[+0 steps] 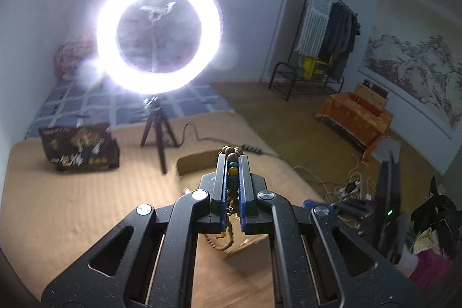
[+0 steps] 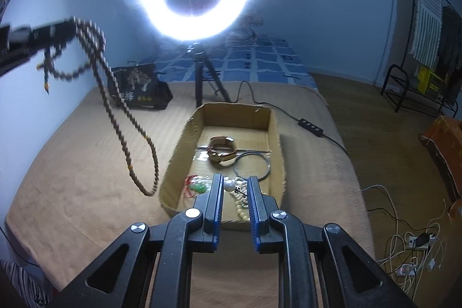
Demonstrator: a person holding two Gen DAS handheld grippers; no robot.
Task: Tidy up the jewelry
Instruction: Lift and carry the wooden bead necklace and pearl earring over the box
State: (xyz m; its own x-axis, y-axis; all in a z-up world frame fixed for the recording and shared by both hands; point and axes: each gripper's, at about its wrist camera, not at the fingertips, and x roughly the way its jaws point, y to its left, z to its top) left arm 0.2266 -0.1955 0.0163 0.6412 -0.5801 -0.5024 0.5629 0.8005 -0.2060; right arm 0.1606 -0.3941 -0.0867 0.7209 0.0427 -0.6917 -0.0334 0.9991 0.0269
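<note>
My left gripper (image 1: 232, 160) is clamped on the long brown wooden bead strand (image 2: 127, 117), which hangs lengthwise to the left of the shallow open cardboard box (image 2: 274, 120), over the tan blanket. My right gripper (image 2: 236, 183), jaws apart and empty, hovers at the box's near end; I judge the left must travel rightward.

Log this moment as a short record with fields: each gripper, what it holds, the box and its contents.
left gripper: jaws shut on the bead necklace, lifted, dangling left of the box
right gripper: jaws open, nothing held, over the box's near end
cardboard box: open, on the tan bed cover
box contents: brown bangle, thin metal ring, pale bead string, small red-green item
</note>
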